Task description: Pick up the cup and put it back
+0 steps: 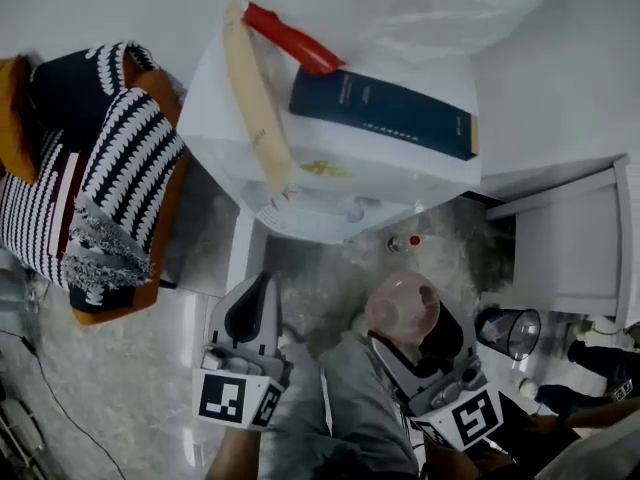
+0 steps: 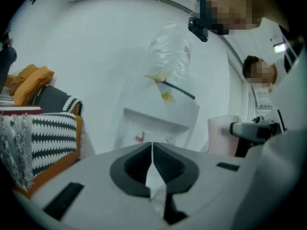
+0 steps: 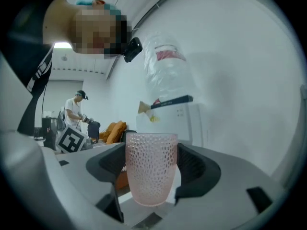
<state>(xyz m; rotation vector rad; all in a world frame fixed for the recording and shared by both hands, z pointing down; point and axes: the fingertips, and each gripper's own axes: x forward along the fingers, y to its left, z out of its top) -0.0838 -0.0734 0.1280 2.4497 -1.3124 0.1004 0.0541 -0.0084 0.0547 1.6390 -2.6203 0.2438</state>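
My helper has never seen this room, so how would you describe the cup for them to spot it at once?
Find the white water dispenser with a dark blue book on top. In front of it, the right claw grips the cup. It is pale pink, see-through and dimpled all over, and the left claw beside it is shut on nothing.

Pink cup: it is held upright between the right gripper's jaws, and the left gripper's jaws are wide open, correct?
Not quite. The left gripper has its jaws together with nothing between them, as the left gripper view shows. The rest holds: the pink cup stands upright, clamped in the right gripper.
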